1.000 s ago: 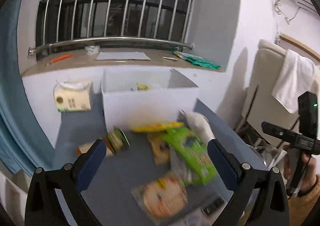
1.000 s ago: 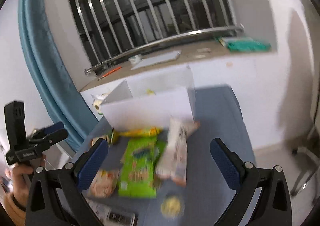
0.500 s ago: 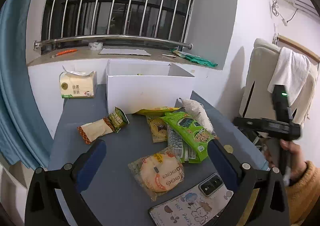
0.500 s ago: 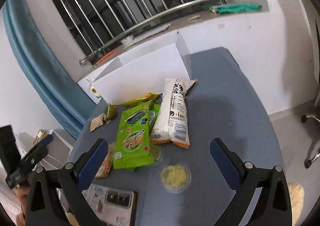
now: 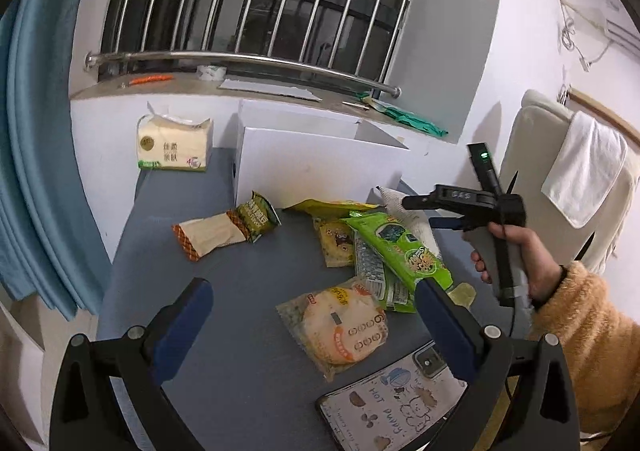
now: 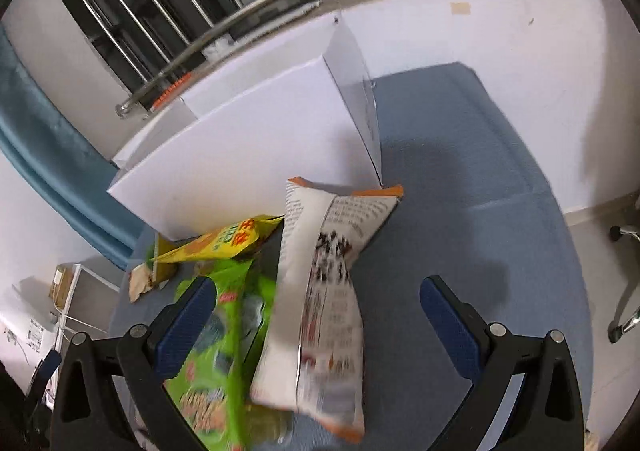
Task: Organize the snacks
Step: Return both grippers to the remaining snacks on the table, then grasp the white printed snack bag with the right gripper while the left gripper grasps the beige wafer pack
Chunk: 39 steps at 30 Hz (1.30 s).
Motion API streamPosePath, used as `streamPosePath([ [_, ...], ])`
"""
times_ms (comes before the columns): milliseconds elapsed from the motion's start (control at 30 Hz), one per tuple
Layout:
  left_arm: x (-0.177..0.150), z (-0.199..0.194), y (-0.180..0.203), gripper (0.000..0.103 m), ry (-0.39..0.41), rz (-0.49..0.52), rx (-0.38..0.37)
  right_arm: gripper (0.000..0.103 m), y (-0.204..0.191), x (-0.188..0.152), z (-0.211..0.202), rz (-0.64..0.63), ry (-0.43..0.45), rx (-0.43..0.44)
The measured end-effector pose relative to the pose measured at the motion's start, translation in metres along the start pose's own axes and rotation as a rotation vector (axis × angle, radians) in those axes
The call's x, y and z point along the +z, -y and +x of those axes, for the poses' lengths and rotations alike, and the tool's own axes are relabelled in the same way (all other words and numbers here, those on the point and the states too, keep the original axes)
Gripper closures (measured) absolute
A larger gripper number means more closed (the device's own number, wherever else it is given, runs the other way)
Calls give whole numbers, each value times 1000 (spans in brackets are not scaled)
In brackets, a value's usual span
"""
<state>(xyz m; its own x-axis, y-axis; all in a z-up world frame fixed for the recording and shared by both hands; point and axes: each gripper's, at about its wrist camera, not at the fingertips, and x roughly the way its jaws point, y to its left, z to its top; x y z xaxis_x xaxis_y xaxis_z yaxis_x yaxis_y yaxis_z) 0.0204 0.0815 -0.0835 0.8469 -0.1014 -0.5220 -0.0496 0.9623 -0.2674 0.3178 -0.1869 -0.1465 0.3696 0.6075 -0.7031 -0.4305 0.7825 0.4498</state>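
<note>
The right tool (image 6: 318,313), fingers spread wide, closes in on the white printed snack bag (image 6: 320,291) at lower centre; next, close on it (left tool (image 5: 312,315) also wide, empty), then lift toward the white cardboard box (image 6: 256,155).

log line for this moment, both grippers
left gripper: open, empty | right gripper: open, over white snack bag | white box: behind snacks

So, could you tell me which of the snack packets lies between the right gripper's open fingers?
The white packet with orange ends: it runs up the gap of the right gripper, while the green packet lies under the left finger.
</note>
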Motion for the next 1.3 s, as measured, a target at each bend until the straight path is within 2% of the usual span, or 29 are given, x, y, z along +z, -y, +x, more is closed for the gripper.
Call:
streamPosePath([
  [100,-1,3,-6,0,-9,-7,23,2,-1,4,17,0,-50,-36],
  [133,-1,4,-8,0,-13,-10,27,9,-1,4,21,3,-67,-51],
  [167,-1,5,-11,0,-20,-18,34,53,-1,3,23,2,-68,-58],
  [200,-2,6,-14,0,-25,-27,38,65,-1,2,25,-2,-71,-62],
  [267,-4,8,-20,0,-32,-34,37,67,2,1,25,12,-76,-25],
  [333,-4,12,-24,0,-45,-35,51,67,0,1,19,-18,-60,-38],
  [433,2,22,-32,0,-65,-21,64,67,-1,-1,2,-47,-16,-51],
  [567,18,46,-42,0,-99,10,78,67,2,0,-38,-25,74,-14],
  [700,36,87,-53,0,-173,128,89,67,-6,-7,-80,-26,166,44],
  [833,52,130,-75,0,-274,153,47,67,-16,-30,-120,-38,230,103],
  [1033,64,174,-87,0,-394,294,23,67,-21,-60,-152,-47,260,123],
  [1267,58,199,-96,2,-479,333,51,67,-12,-82,-170,-32,268,110],
  [1300,58,196,-95,6,-453,338,49,67,-13,-83,-171,-38,267,101],
])
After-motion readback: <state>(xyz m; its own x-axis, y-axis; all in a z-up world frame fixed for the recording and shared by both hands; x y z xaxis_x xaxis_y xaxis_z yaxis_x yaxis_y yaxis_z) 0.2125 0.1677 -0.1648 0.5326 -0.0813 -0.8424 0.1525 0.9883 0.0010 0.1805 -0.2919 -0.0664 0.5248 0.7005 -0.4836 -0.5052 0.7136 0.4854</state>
